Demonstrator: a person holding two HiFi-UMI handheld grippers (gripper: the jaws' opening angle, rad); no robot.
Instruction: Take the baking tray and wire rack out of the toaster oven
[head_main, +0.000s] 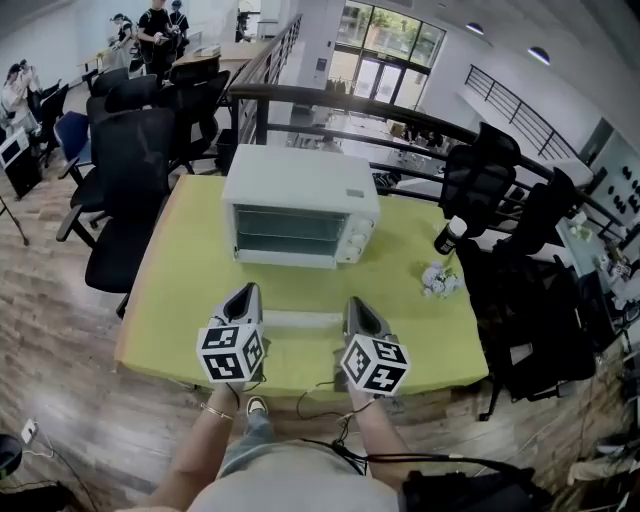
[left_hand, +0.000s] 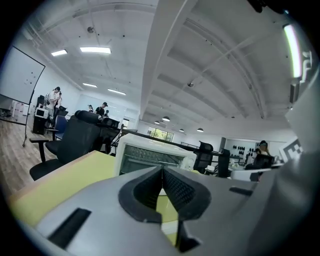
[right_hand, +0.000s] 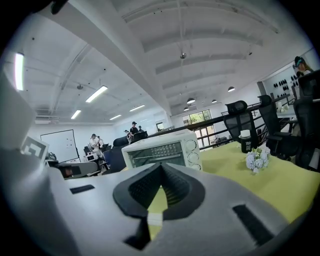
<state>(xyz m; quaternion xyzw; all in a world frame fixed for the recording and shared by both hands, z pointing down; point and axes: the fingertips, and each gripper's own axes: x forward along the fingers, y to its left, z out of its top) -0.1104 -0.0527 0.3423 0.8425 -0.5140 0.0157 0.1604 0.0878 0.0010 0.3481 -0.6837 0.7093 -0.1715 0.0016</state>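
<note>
White flowers (right_hand: 257, 160) show in the right gripper view, not the left; left tool (left_hand: 162, 172) and right tool (right_hand: 161, 167) sit closed, empty

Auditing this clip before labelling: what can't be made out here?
Contents of the white metal toaster oven: dim door glass, every view.
Settings of its round knobs: too small, head view.
Label on the black white-capped bottle: too small, head and right gripper views.

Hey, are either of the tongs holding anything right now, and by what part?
Nothing is held. The left tongs and the right tongs are both shut and empty, short of the toaster oven.
</note>
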